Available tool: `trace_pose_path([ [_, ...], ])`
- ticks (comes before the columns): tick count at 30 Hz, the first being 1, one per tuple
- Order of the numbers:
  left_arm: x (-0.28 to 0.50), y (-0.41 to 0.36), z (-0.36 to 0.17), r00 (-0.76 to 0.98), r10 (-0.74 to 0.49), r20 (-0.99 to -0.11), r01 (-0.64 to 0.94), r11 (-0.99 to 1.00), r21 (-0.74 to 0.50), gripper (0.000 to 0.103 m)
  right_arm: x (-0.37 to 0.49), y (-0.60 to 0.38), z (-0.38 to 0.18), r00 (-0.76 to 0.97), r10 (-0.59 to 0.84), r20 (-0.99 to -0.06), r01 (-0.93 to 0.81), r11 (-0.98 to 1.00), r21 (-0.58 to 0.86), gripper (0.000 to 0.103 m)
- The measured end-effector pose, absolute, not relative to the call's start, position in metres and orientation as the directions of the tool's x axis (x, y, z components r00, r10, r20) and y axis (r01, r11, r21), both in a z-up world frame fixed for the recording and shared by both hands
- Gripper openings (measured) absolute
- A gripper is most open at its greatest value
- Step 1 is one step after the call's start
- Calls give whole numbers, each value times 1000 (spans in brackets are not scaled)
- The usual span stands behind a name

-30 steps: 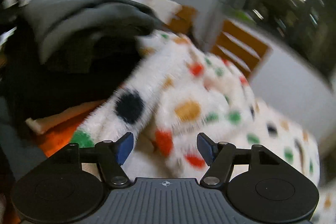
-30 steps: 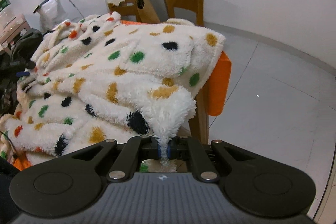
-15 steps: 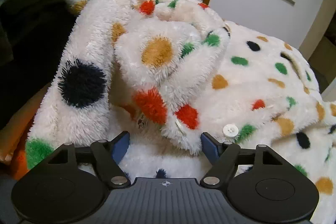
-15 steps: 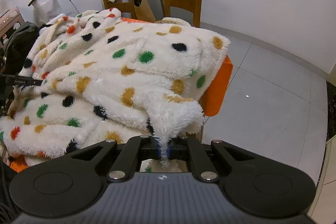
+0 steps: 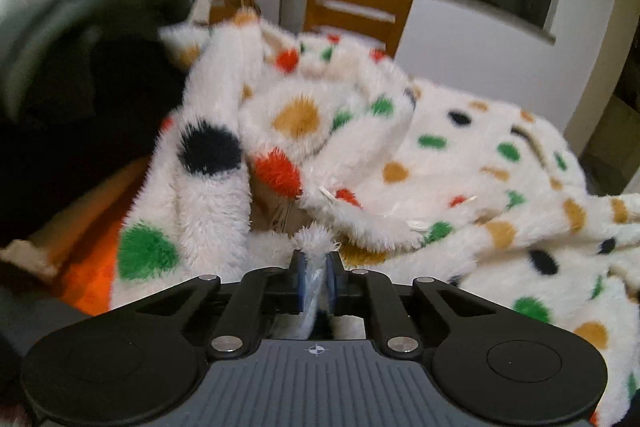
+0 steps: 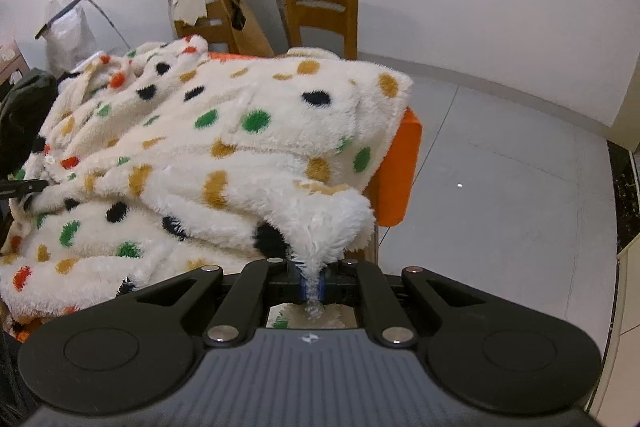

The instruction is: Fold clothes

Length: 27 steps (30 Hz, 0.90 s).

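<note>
Left wrist: left gripper (image 5: 315, 277) angled down, just closed, pinching fleece garment (image 5: 460, 163) | right gripper (image 6: 311, 285) angled down, clamping its hem

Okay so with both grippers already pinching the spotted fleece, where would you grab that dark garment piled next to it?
Judging from the left wrist view, take the dark garment by its raised grey-green fold at the top, coming from above and the fleece side. That rounded fold stands clear of the pile, so jaws could close across it. The view is blurred, so its lower edges cannot be judged.
</note>
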<state>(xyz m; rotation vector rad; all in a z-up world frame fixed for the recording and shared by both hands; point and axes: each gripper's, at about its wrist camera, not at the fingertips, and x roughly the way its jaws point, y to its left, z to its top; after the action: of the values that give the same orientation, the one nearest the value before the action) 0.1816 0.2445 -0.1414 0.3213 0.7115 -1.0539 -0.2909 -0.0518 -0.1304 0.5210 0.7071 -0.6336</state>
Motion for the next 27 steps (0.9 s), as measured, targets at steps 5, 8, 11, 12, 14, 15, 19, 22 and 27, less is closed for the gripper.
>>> trace_pose_path([
  [5, 148, 275, -104, 401, -754, -520, 854, 514, -87, 12, -314, -39, -117, 627, -397, -671, 678, 701, 218, 6],
  [8, 137, 289, -84, 485, -761, -430, 810, 576, -106, 12, -332, -30, -108, 656, -432, -619, 671, 708, 218, 6],
  [11, 139, 281, -73, 521, -760, -388, 796, 597, -100, 12, -344, -27, -102, 670, -475, -571, 676, 708, 204, 6],
  [12, 141, 275, -70, 525, -761, -380, 797, 597, -94, 12, -345, -29, -101, 675, -483, -558, 676, 708, 205, 6],
  [14, 147, 257, -71, 530, -756, -384, 803, 593, -59, 12, -341, -37, -103, 678, -483, -554, 674, 710, 206, 6],
  [15, 153, 245, -74, 532, -750, -393, 803, 594, -45, 13, -337, -42, -107, 670, -480, -566, 678, 707, 203, 6],
  [19, 174, 201, -95, 545, -695, -468, 781, 624, -17, 26, -322, -67, -139, 611, -445, -654, 716, 663, 218, 23],
  [22, 187, 185, -102, 566, -659, -496, 739, 672, -48, 47, -315, -83, -167, 533, -424, -732, 770, 602, 213, 37],
  [27, 181, 189, -89, 567, -644, -513, 712, 697, -88, 55, -327, -84, -168, 566, -412, -714, 754, 610, 245, 42],
])
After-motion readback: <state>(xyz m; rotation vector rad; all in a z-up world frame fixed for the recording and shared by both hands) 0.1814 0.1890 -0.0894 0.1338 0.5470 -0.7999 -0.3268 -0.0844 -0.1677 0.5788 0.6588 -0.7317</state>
